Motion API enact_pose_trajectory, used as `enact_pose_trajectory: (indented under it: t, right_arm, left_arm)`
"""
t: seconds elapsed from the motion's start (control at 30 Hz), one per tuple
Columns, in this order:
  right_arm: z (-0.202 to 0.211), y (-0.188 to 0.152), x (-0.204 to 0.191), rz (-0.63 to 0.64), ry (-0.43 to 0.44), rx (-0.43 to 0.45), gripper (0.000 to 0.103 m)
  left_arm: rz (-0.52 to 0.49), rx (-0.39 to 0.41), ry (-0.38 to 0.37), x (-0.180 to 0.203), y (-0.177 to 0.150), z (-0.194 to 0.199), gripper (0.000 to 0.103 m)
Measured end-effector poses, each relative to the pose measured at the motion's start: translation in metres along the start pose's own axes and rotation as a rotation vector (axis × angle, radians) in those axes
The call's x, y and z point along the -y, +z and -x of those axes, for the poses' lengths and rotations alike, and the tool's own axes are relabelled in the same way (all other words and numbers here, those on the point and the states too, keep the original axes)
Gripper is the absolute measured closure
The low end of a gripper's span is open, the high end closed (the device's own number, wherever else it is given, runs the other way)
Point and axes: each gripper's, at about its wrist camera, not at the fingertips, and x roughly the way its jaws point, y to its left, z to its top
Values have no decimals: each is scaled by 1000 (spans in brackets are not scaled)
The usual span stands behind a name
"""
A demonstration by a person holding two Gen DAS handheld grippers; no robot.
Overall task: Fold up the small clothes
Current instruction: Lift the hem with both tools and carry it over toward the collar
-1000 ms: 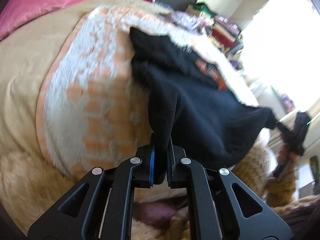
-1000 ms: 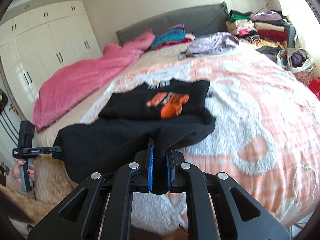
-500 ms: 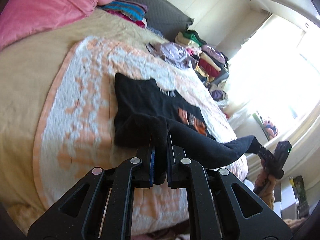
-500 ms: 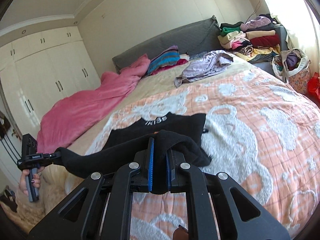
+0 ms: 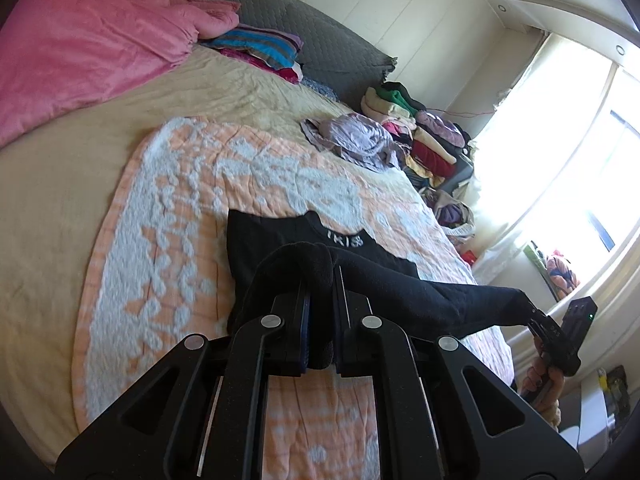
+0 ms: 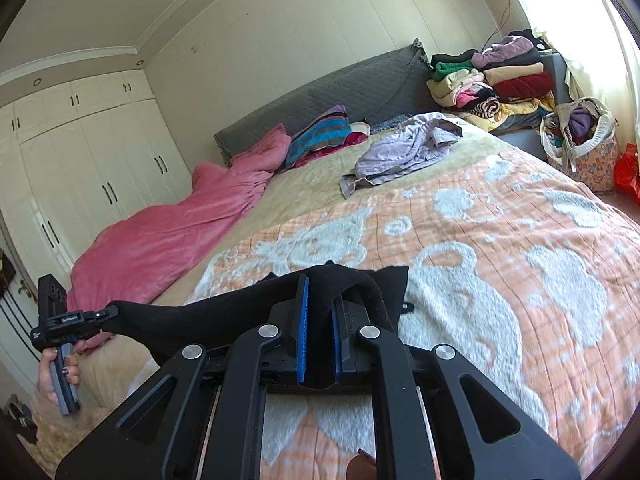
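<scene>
A black shirt [image 5: 272, 236] with white lettering at its collar lies on the orange-and-white blanket [image 5: 180, 208]. Its near edge is lifted and stretched taut between both grippers, folded over the rest of the shirt. In the left wrist view, my left gripper [image 5: 320, 292] is shut on one corner of that edge, with cloth bunched over its fingertips. My right gripper [image 5: 534, 316] pinches the other corner at the far right, held by a hand [image 5: 544, 380]. In the right wrist view, my right gripper [image 6: 320, 292] is shut on the black shirt [image 6: 208, 320], and the left gripper [image 6: 108, 312] grips it at the far left.
A pink duvet [image 5: 80, 48] covers the bed's left side. A crumpled lilac garment [image 6: 404, 148] lies beyond the blanket. Striped folded clothes [image 6: 320, 136] rest against the grey headboard [image 6: 340, 84]. A stack of clothes [image 6: 496, 80] and a full bag [image 6: 580, 140] stand at the right.
Both grippers have risen and carried the shirt's held edge toward the collar. The orange print is now covered by the folded-over cloth. Both grips stay shut.
</scene>
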Motion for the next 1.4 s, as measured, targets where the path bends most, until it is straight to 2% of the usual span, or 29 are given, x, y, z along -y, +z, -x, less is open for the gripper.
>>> enact_pose_trajectory:
  t: [0.33, 0.67, 1.1, 1.4]
  right_arm:
    - [-33, 24, 6, 3, -18, -15, 95]
    - [-74, 32, 16, -3, -65, -44, 95]
    - [-128, 9, 44, -9, -145, -110, 95]
    - [-143, -1, 57, -13, -166, -143, 95]
  left_arm:
    - [13, 2, 37, -8, 24, -26, 100]
    - [14, -4, 96, -19, 40, -61, 100]
    - [16, -61, 164, -42, 30, -115, 100]
    - [2, -76, 182, -46, 25, -132, 100]
